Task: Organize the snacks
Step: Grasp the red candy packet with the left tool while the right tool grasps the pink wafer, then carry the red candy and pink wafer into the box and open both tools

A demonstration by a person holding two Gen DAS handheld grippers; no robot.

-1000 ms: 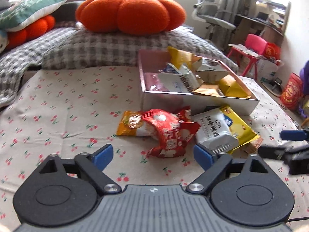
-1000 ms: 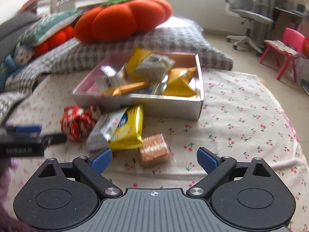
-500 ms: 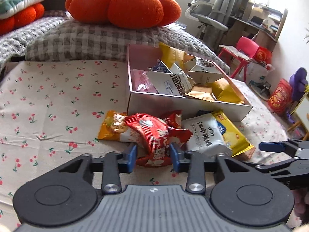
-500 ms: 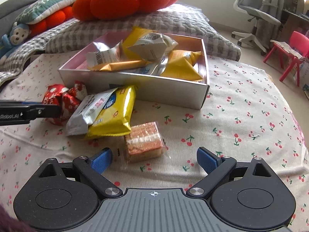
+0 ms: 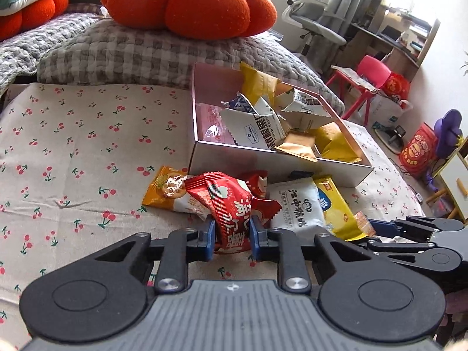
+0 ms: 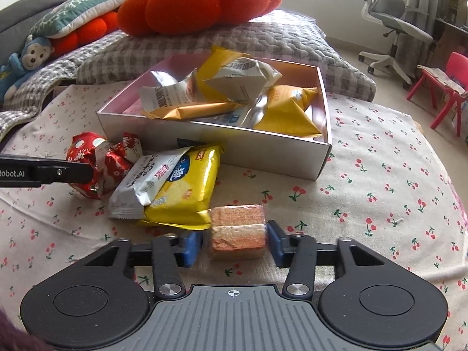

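My left gripper is shut on the red snack pack, which lies on the cherry-print cloth; the pack also shows in the right wrist view. My right gripper has closed in around the clear-wrapped wafer block; the right pad touches it and a small gap shows at the left pad. A white pack and a yellow pack lie between the two. The silver box behind them holds several snack packs. An orange cracker pack lies left of the red one.
A checked pillow with an orange pumpkin cushion lies behind the box. An office chair and a red child's chair stand on the floor to the right. The bed edge drops off at the right.
My left gripper closed on the red pack and moved in on it. My right gripper moved forward and narrowed around the wafer block.
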